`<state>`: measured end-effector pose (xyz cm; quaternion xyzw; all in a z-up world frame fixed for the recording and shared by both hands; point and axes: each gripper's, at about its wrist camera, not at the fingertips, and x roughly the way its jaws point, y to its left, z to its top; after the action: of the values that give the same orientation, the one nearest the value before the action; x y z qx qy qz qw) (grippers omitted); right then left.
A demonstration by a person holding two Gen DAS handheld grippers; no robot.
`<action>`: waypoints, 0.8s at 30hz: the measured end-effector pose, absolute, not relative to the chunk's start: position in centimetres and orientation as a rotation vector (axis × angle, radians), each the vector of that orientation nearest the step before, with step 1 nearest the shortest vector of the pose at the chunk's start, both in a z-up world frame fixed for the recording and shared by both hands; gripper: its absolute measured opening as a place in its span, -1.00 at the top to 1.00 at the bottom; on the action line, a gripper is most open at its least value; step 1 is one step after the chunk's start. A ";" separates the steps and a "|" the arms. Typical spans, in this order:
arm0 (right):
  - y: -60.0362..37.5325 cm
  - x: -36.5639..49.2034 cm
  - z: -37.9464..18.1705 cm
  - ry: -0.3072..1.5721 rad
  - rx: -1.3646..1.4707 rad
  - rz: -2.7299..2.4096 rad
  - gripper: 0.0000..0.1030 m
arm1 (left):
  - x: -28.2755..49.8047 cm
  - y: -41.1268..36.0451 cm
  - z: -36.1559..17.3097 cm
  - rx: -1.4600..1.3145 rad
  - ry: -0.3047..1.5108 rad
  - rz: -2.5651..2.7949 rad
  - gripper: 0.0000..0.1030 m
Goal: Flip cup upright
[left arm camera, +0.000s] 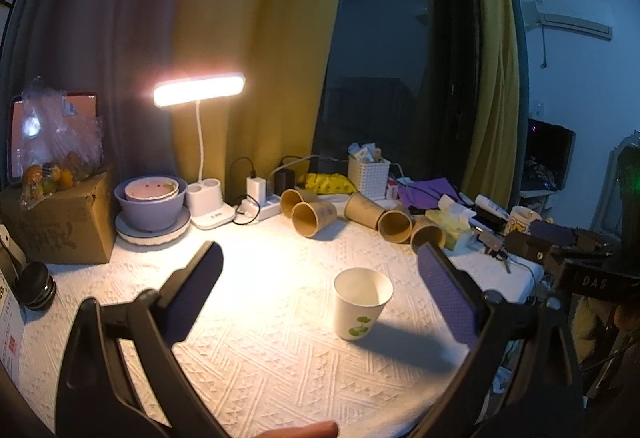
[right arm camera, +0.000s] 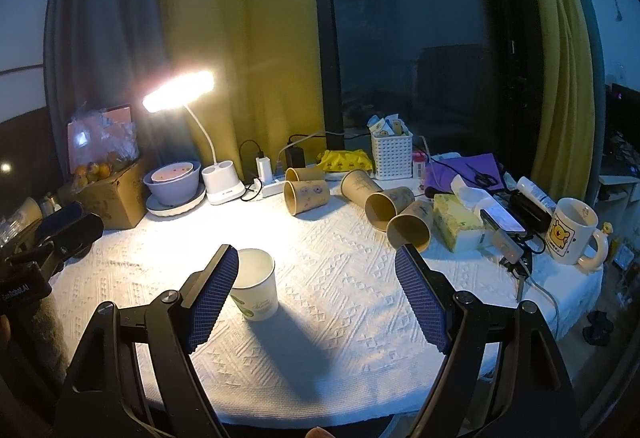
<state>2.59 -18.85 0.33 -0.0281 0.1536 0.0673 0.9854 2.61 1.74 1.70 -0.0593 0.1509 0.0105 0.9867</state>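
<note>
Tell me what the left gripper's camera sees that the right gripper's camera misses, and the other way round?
Only the left wrist view shows the wall air conditioner and a black round object at the table's left edge. Only the right wrist view shows the scissors on the purple cloth and the whole cartoon bear mug. Both show the upright white paper cup, the brown cups lying on their sides, the lit desk lamp, and open grippers, left and right.
</note>
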 end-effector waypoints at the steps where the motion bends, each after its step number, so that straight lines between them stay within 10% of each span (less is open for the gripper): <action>1: -18.9 2.6 0.3 0.308 -0.055 0.135 -0.62 | 2.6 1.7 1.7 -0.119 0.303 0.021 -0.92; 24: -18.5 3.0 -0.3 0.325 -0.062 0.143 -0.62 | 2.5 1.8 1.3 -0.126 0.315 0.016 -0.92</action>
<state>2.96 -18.55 -0.30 -0.0306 0.1617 0.0709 0.9838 2.51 1.79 1.26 -0.0628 0.1570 0.0081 0.9856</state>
